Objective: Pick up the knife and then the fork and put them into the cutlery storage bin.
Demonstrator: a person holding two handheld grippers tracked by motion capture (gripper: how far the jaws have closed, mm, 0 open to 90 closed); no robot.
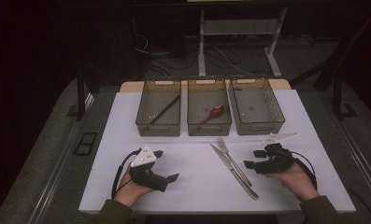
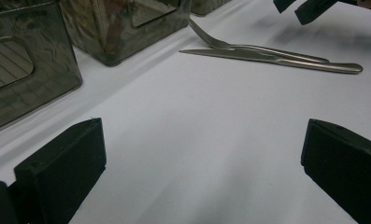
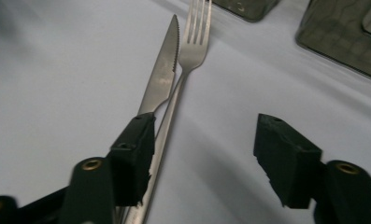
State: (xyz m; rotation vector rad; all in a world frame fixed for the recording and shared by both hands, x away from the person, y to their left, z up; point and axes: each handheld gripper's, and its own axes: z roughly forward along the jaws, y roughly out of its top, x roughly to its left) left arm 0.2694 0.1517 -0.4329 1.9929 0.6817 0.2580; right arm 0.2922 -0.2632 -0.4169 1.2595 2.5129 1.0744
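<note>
A steel knife (image 1: 230, 166) and fork (image 1: 230, 154) lie side by side on the white table top (image 1: 192, 182), right of centre. My right gripper (image 1: 252, 158) hovers just right of them, jaws apart with nothing between the pads. In the right gripper view its left jaw stands over the knife (image 3: 164, 74) handle, with the fork (image 3: 195, 42) beside it. My left gripper (image 1: 167, 164) rests at the near left, wide open and empty. In the left gripper view, the fork (image 2: 267, 49) and knife (image 2: 267, 60) lie far ahead of the left gripper (image 2: 202, 154).
Three see-through bins stand in a row at the back. The left bin (image 1: 158, 128) holds a dark stick, and the middle bin (image 1: 209, 128) holds a red spoon (image 1: 216, 112). Nothing lies in the right bin (image 1: 260, 127). Bare white surface stretches between the two grippers.
</note>
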